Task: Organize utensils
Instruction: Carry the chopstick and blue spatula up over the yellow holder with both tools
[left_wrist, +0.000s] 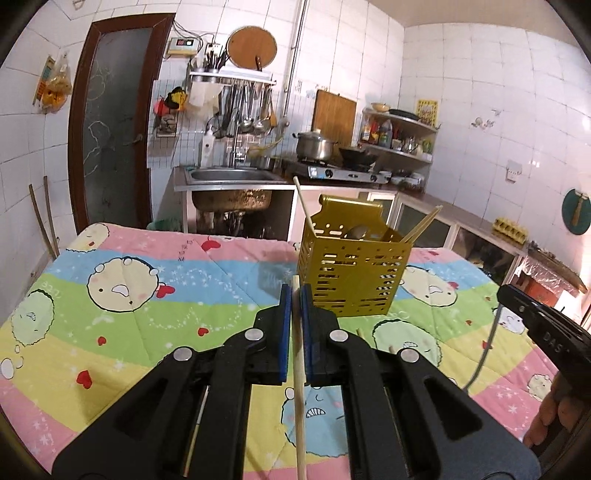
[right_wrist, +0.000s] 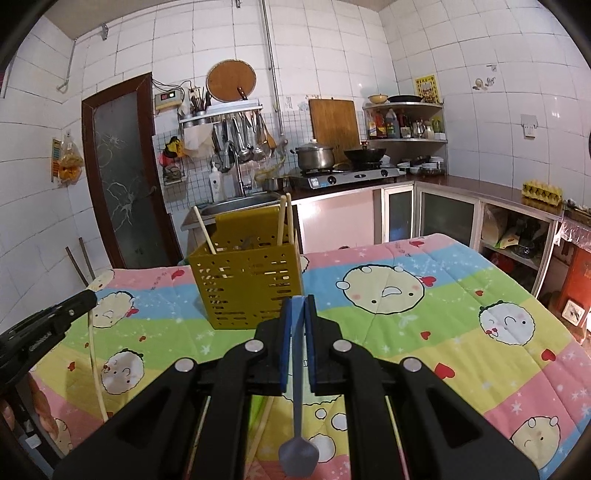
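Your left tongs (left_wrist: 295, 295) are clenched on a light, stiff chopstick (left_wrist: 300, 398) near its top; right tongs (right_wrist: 300, 306) pinch what's probably a spoon (right_wrist: 297, 454). Both hang just short of the yellow holder (left_wrist: 351, 273), so keep grips firm.

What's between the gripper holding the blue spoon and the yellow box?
Only bare cartoon quilt. In the right wrist view, nothing lies between the right gripper, shut on the blue spoon, and the yellow holder.
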